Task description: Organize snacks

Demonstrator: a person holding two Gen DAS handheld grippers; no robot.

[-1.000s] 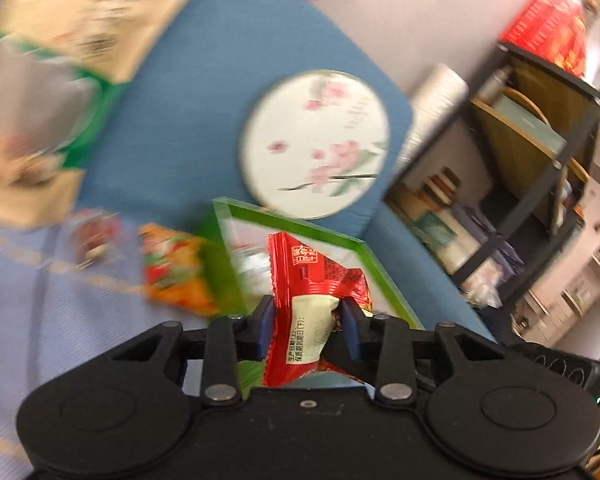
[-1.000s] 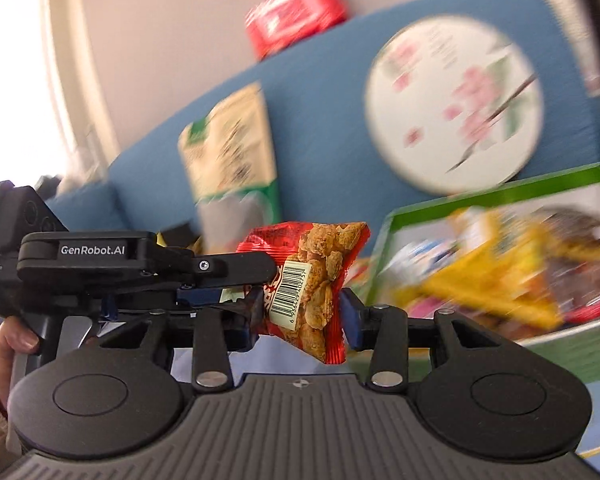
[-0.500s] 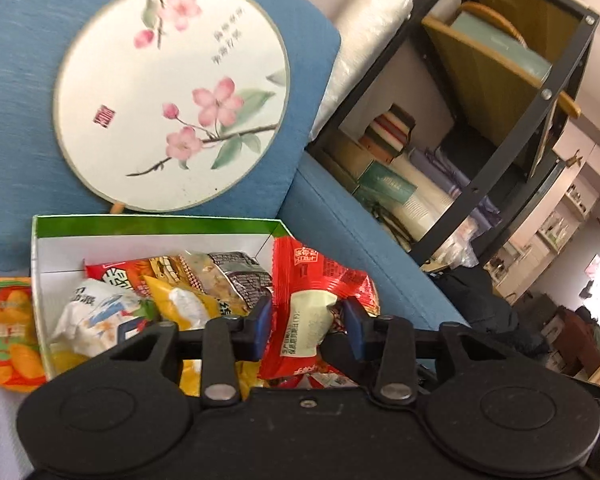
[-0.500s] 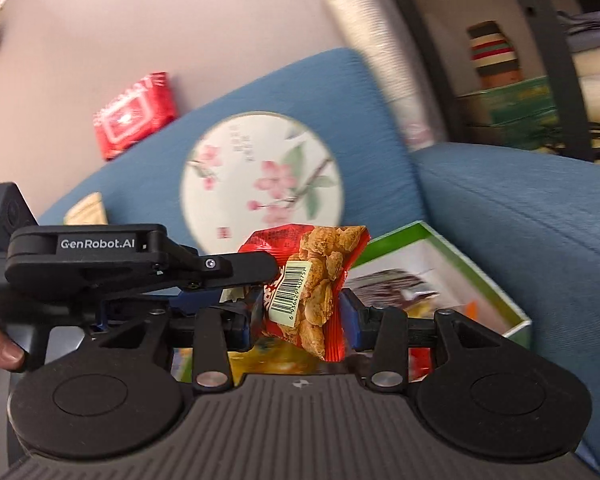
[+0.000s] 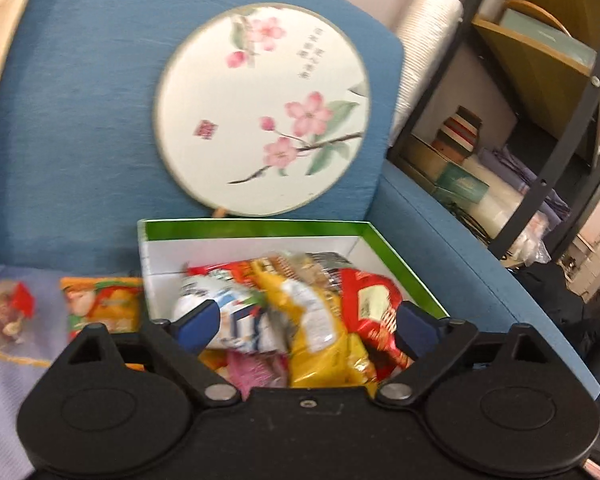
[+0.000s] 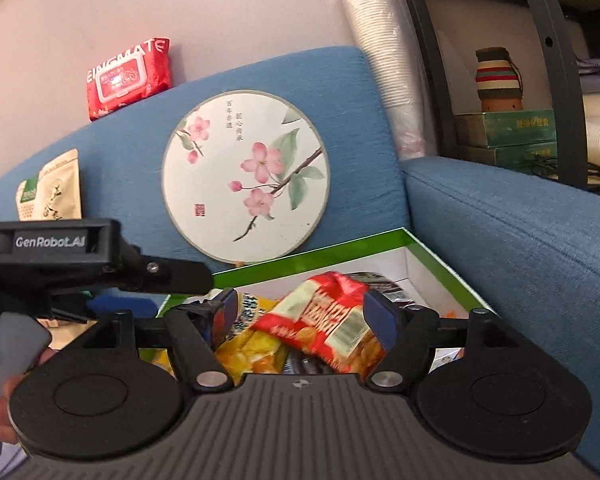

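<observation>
A green-rimmed white box (image 5: 252, 227) (image 6: 440, 258) sits on the blue sofa seat, full of several snack packets. My left gripper (image 5: 306, 322) hangs over its near side. Its jaws are opening wide, with nothing pressed between the pads. A red packet (image 5: 370, 306) lies loose on the pile by the right pad. My right gripper (image 6: 302, 314) is above the box too, its jaws also opening. Between them a red peanut packet (image 6: 326, 318) lies tilted and blurred, free of both pads. An orange packet (image 5: 100, 304) and a small clear packet (image 5: 12, 312) lie left of the box.
A round blossom fan (image 5: 262, 108) (image 6: 246, 178) leans on the sofa back behind the box. A red wipes pack (image 6: 128, 78) sits on top of the back. The sofa arm (image 6: 520, 240) and a black shelf (image 5: 540, 120) stand to the right. The left gripper's body (image 6: 80, 258) is beside my right one.
Both grippers went from shut on red packets to wide open. Both packets left the pads and now lie on the snack pile in the box. Both views swung toward the box.
</observation>
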